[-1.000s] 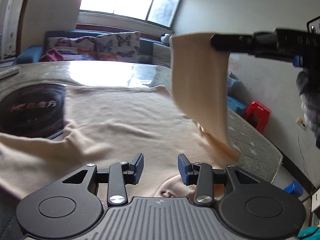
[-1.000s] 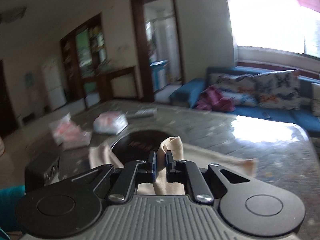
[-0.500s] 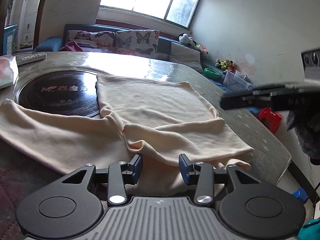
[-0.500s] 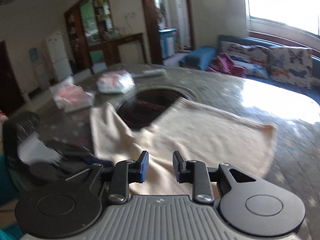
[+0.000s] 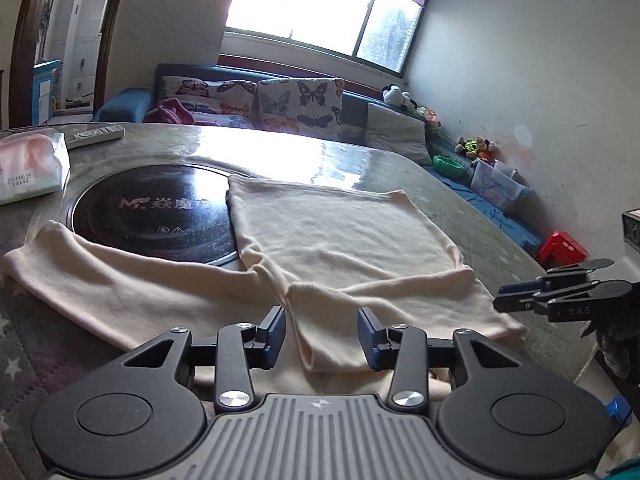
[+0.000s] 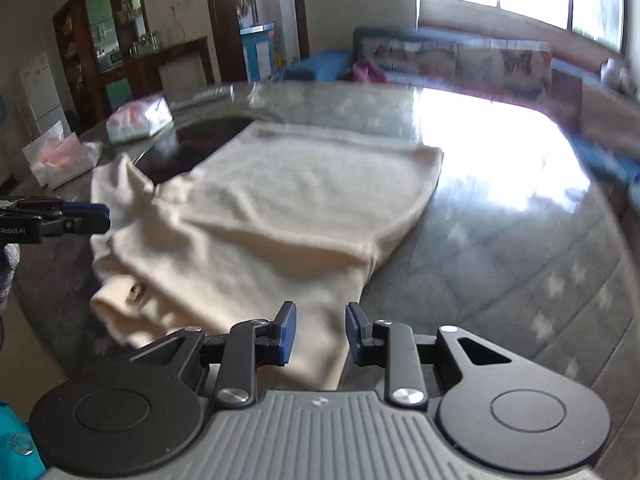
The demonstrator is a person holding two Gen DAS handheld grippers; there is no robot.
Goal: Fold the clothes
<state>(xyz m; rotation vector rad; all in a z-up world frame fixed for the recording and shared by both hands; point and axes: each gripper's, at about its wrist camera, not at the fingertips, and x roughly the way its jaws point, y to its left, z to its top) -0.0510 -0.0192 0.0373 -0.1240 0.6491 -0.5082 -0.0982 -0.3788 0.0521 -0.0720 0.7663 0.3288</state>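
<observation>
Cream garment (image 5: 344,240) lies spread on the worktop (image 5: 400,168), its body toward the far right and one sleeve (image 5: 100,276) trailing out to the near left across the edge of the black round hotplate (image 5: 152,212); the right sleeve (image 5: 400,304) now sits folded in over the near part of the body. A second ago your right tool (image 6: 318,332) held that sleeve up in the air, pinched between its fingers; half a second ago it had let go and the cloth had dropped onto the body; now both tools are free of it. Your left tool (image 5: 322,334) hangs over the near edge with its fingers well apart and nothing between them; your right tool is likewise parted with a clear gap, gripping nothing, at the near right edge of the cloth. By my judgement that means one sleeve fold is laid, and the left sleeve, which lies stretched out flat, is the matching one to bring in.

Around you: a tissue pack (image 5: 28,168) and a remote control (image 5: 96,134) sit at the far left of the worktop, well apart from the cloth; in the right wrist view a second plastic packet (image 6: 60,156) lies near the left edge. Nothing rests on the garment itself; the hotplate's rim under the left sleeve may make the cloth drag a little; the window glare on the far worktop hides detail there, and the right view is blurred.
</observation>
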